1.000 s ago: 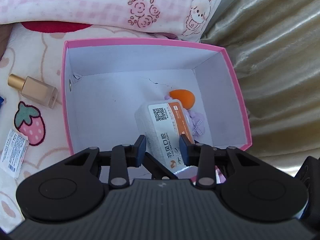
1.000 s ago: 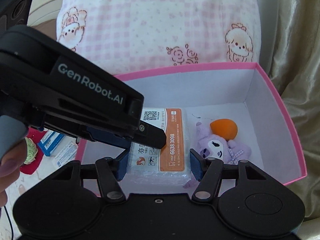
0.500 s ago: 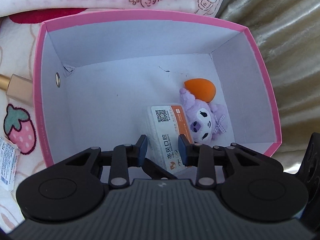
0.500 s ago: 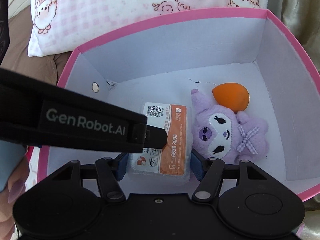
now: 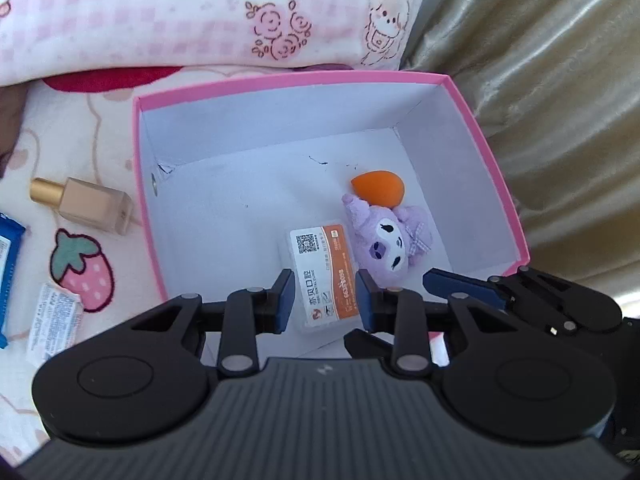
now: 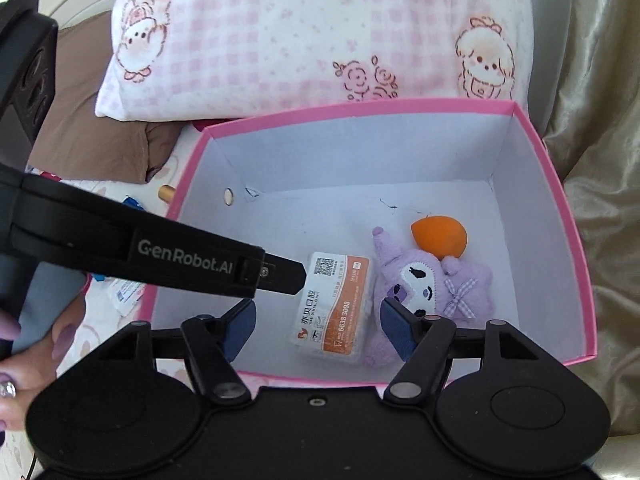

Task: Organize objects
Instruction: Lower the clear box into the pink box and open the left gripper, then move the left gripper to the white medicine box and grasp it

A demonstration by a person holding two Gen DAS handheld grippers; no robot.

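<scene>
A pink box (image 5: 500, 184) with a white inside sits on the bed; it also shows in the right wrist view (image 6: 568, 216). In it lie a white and orange packet (image 5: 324, 276) (image 6: 334, 304), a purple plush toy (image 5: 394, 240) (image 6: 432, 284) and an orange sponge (image 5: 378, 188) (image 6: 440, 236). My left gripper (image 5: 325, 300) is open above the packet, not touching it. My right gripper (image 6: 316, 328) is open and empty over the box's near edge. The left gripper's body (image 6: 180, 258) crosses the right wrist view.
A beige bottle with a gold cap (image 5: 84, 204) lies left of the box on the strawberry-print sheet. A blue packet (image 5: 8, 276) and a white sachet (image 5: 54, 318) lie further left. A pink checked pillow (image 5: 200, 16) is behind the box, a beige curtain (image 5: 560, 120) on the right.
The left gripper has let go of the packet, opened and pulled back up from the box. The packet now lies on the box floor. The right gripper has widened and pulled back.
</scene>
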